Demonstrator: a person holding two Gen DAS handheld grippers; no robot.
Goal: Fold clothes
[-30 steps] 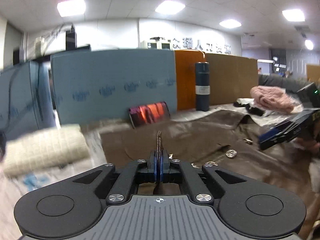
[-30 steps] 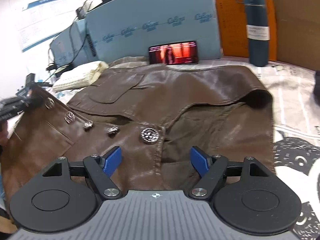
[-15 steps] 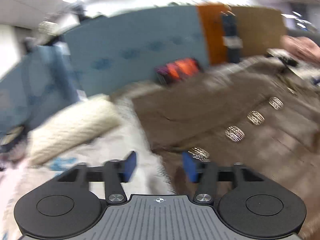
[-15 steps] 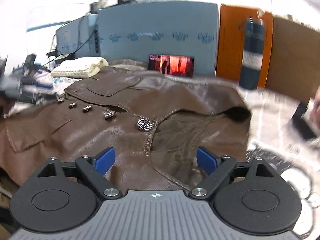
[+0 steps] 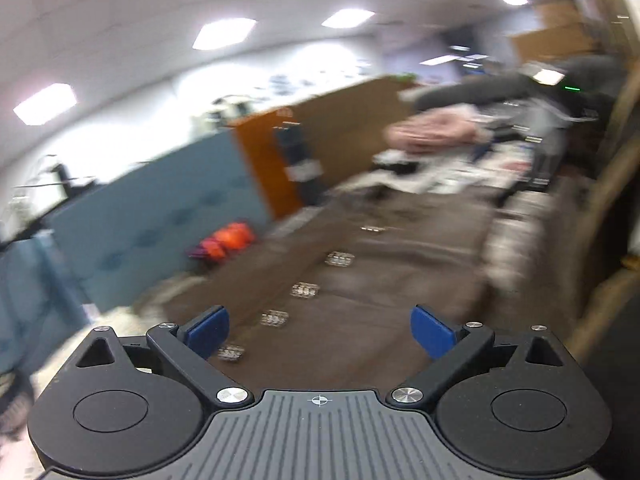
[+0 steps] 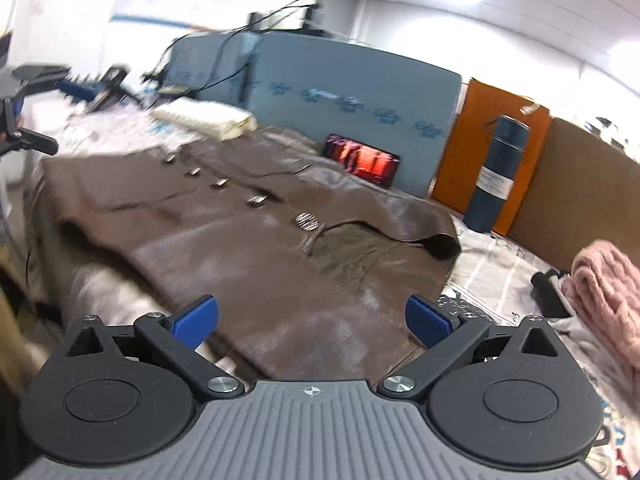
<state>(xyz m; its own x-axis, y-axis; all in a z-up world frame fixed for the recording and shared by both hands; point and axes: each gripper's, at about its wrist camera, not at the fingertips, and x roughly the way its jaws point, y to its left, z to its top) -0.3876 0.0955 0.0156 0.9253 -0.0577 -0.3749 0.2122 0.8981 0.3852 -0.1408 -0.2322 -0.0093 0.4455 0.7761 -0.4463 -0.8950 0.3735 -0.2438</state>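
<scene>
Jacket [image 6: 256, 240] lies flat and buttoned on the counter [image 6: 492, 276], both grippers free above it, between folds
Nearest, the right gripper [image 6: 310, 316] hovers over the hem with fingers spread and empty; the left gripper [image 5: 320, 330] likewise gapes over the button row [image 5: 306, 290]. Judging by this, the next move calls for pinching an edge or sleeve to fold inward. Farther back: phone [image 6: 362, 162], flask [image 6: 496, 180], pink knit [image 6: 608, 292]

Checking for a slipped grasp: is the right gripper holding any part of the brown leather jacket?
No: the right gripper is open, its blue fingers wide apart with nothing pinched above the brown leather jacket.
</scene>
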